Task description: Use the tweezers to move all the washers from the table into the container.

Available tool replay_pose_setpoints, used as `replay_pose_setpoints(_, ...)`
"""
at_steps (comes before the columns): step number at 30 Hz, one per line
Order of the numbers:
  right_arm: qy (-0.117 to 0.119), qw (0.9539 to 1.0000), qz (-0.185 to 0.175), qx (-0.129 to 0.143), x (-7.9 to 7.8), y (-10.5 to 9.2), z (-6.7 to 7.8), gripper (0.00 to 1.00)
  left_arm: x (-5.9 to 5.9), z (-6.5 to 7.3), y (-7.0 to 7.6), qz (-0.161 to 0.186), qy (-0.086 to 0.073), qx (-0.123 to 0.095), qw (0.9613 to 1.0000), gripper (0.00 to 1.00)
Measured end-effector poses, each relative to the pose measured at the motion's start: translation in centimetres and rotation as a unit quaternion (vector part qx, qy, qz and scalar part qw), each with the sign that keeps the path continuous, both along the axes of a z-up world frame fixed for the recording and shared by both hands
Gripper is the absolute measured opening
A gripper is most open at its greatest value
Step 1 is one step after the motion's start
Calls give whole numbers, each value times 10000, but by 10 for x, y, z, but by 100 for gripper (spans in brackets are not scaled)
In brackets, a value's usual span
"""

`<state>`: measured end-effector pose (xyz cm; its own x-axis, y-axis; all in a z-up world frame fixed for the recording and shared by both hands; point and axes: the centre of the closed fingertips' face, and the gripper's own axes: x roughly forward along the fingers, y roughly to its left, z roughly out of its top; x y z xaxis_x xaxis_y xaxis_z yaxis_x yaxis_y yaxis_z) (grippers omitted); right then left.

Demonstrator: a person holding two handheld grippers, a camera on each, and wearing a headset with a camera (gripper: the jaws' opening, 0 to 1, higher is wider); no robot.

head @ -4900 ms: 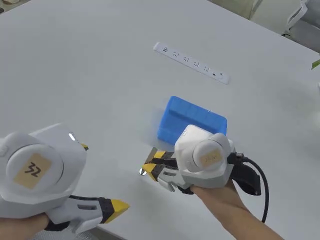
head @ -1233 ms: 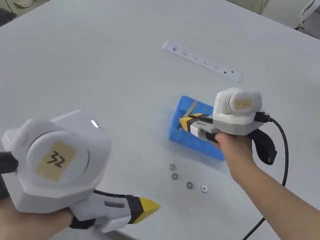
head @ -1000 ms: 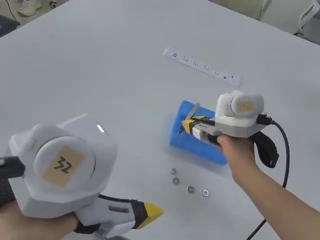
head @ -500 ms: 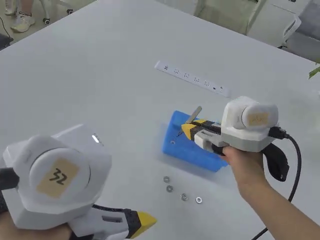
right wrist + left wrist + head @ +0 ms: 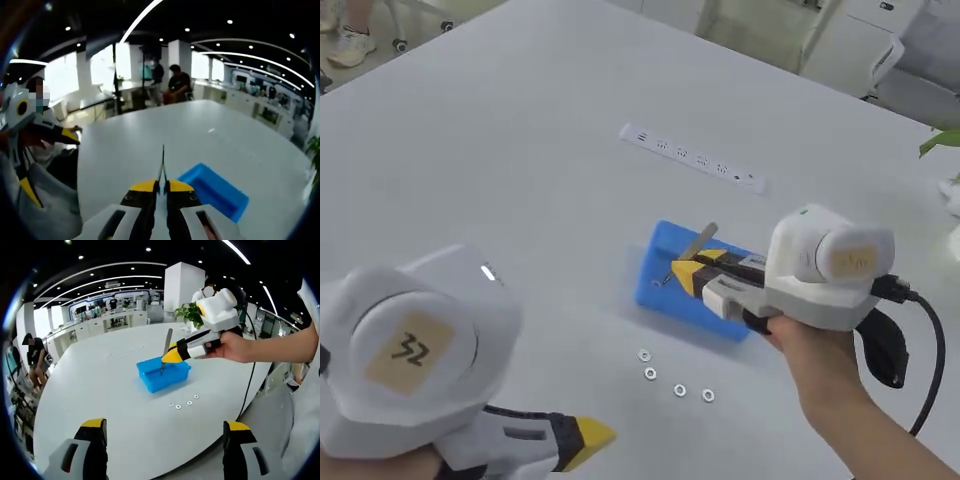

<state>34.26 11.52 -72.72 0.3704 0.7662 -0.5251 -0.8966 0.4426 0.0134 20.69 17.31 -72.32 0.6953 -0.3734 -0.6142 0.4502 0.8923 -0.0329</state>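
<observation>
Blue container (image 5: 655,288) sits under the tweezers (image 5: 693,243), which are pinched between the right gripper's (image 5: 682,272) jaws; likely a drop-off. Four washers (image 5: 650,374) lie on the table just beside it, so next comes pinching one. The left gripper (image 5: 164,426) hangs spread wide.

Set in a wide open-plan hall under a dark ceiling (image 5: 210,27). Lit by long curved light strips (image 5: 142,18) and small round spotlights (image 5: 148,249). Backed by a white square pillar (image 5: 182,282), bright windows (image 5: 102,65) far left, and rows of desks (image 5: 115,320). Fronted by a broad white bench (image 5: 500,150), with office chairs (image 5: 880,55) beyond its far right edge.
</observation>
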Motion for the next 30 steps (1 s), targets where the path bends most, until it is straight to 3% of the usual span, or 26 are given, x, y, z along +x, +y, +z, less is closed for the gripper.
replay_pose_setpoints(11, 247, 9996, 60, -90, -23, -1, -20, 3, 0, -2, -2, -6, 19, 6, 10000, 99)
replay_pose_setpoints(17, 341, 9993, 54, -134, -27, -3, -31, 3, 1, -2, -3, -17, 37, 4, 10000, 99)
replay_pose_setpoints(23, 446, 9985, 88, -309, -31, -6, -51, 3, 2, -3, -2, -28, 73, 57, 10000, 99)
replay_pose_setpoints(30, 547, 9978, 48, -361, -28, -10, -63, 3, 0, -7, -4, -52, 138, 91, 9998, 99)
